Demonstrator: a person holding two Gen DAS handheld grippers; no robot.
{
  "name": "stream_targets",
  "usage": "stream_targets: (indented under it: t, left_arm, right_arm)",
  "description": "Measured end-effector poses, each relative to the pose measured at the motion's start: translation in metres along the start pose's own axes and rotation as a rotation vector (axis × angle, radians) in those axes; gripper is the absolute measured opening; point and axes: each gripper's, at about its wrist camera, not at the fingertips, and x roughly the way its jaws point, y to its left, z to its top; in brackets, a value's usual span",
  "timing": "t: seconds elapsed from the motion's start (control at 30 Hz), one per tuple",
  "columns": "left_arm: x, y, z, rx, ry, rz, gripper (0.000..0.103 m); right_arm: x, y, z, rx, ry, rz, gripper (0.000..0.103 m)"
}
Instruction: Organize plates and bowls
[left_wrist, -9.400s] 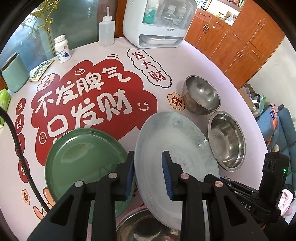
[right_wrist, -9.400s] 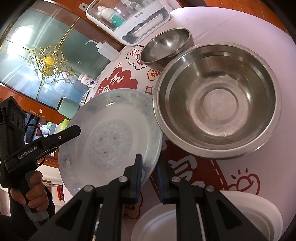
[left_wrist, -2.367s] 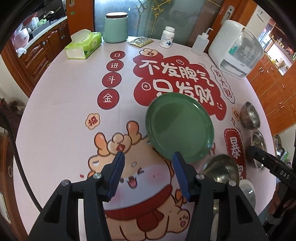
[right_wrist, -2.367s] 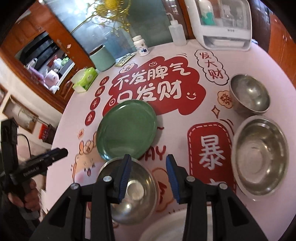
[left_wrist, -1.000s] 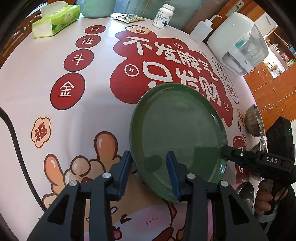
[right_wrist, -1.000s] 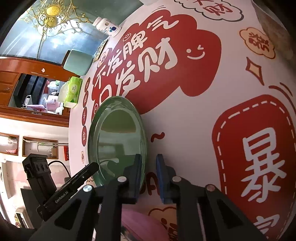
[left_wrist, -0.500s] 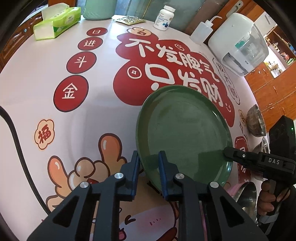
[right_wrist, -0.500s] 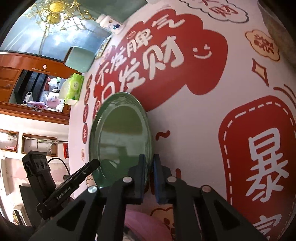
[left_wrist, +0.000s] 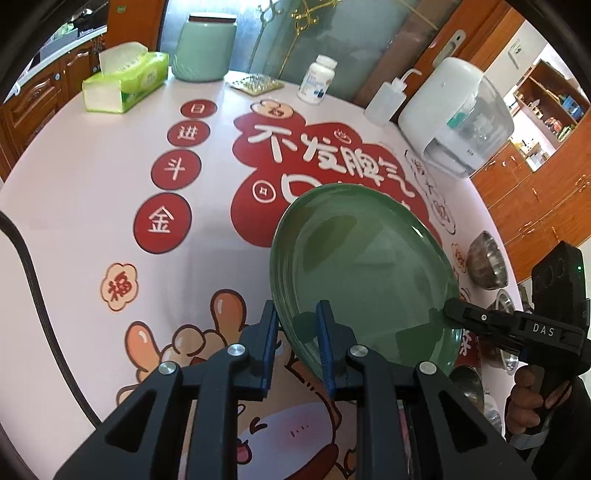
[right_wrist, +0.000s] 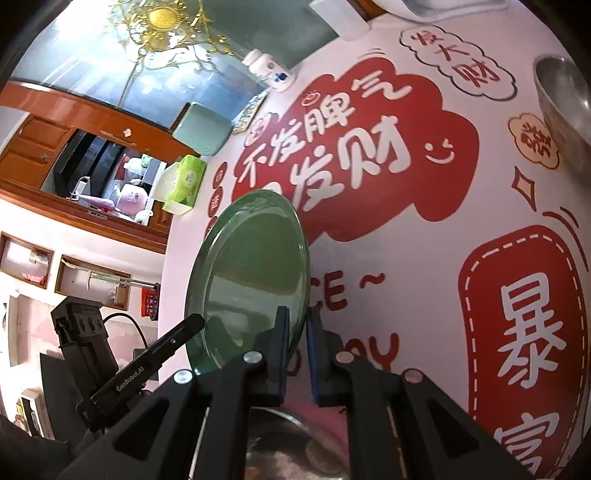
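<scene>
A green plate (left_wrist: 365, 273) is held tilted above the round table, gripped at opposite rims by both grippers. My left gripper (left_wrist: 295, 332) is shut on its near rim. My right gripper (right_wrist: 295, 332) is shut on the other rim of the green plate (right_wrist: 255, 273); it also shows in the left wrist view (left_wrist: 454, 310). A steel bowl (right_wrist: 295, 446) lies just below the right gripper. Two more steel bowls (left_wrist: 487, 262) stand at the table's right edge.
A tissue box (left_wrist: 125, 81), a green canister (left_wrist: 205, 48), a pill bottle (left_wrist: 317, 79), a squeeze bottle (left_wrist: 388, 98) and a white appliance (left_wrist: 458, 114) line the table's far edge. Wooden cabinets (left_wrist: 535, 199) stand beyond on the right.
Both grippers closed on the green plate's rims within the last second and lifted it off the table, tilting it. Earlier, the white plate was carried out of view.
</scene>
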Motion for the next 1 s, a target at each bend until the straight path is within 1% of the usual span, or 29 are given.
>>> stream_targets:
  t: [0.27, 0.47, 0.73, 1.0]
  left_arm:
    - [-0.027, 0.001, -0.001, -0.012, -0.035, -0.001, 0.018]
    - [-0.053, -0.003, -0.005, 0.001, -0.07, -0.005, 0.018]
    - [-0.088, -0.018, -0.016, 0.031, -0.121, -0.028, 0.018]
    - [-0.111, -0.043, -0.035, 0.095, -0.128, -0.057, 0.018]
  right_arm:
    - [-0.015, 0.02, -0.012, -0.035, -0.017, 0.02, 0.01]
    - [-0.029, 0.032, -0.027, -0.055, -0.029, 0.025, 0.011]
    - [-0.054, 0.041, -0.057, -0.065, -0.055, 0.028, 0.012]
    - [-0.086, 0.034, -0.093, -0.039, -0.096, 0.025, 0.012]
